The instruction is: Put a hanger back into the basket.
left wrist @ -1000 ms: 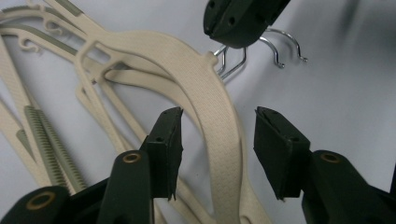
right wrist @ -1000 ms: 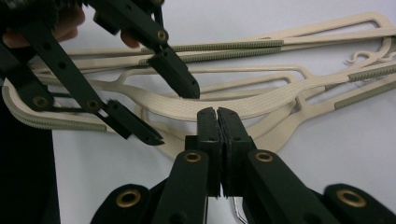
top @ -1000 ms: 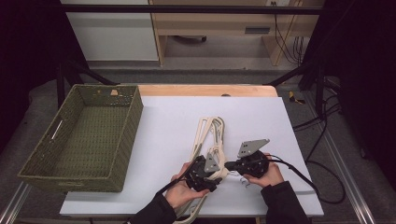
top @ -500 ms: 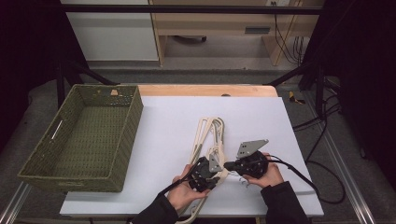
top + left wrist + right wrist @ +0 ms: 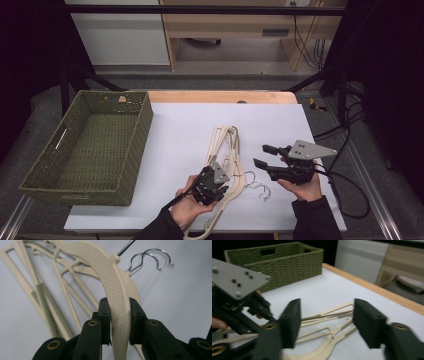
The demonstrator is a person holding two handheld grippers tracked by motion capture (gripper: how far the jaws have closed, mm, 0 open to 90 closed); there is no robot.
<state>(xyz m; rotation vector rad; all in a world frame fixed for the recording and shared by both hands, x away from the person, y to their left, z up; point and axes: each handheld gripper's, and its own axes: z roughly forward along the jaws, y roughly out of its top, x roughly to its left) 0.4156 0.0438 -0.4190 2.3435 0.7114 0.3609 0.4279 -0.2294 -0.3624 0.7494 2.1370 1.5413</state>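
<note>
Several cream plastic hangers (image 5: pixel 226 145) with metal hooks (image 5: pixel 257 186) lie piled at the middle of the white table. My left gripper (image 5: pixel 212 184) sits at their near end. In the left gripper view its jaws have just been closing and my left gripper (image 5: pixel 119 320) is shut on the textured arm of the top hanger (image 5: pixel 110 277), with the wire hooks (image 5: pixel 150 258) beyond. My right gripper (image 5: pixel 262 156) hovers to the right of the pile. Its jaws have just been opening and my right gripper (image 5: pixel 329 323) stands open with nothing between them, the hangers (image 5: pixel 332 315) lying below.
A green woven basket (image 5: pixel 142 125) stands empty on the table's left side. The white tabletop (image 5: pixel 185 125) is bare around the pile, with a wooden strip (image 5: pixel 220 96) along its far edge. Cables trail off the right edge.
My right gripper has opened, risen and drawn back to the right, away from the hooks. The left gripper has stayed on the hanger's arm.
</note>
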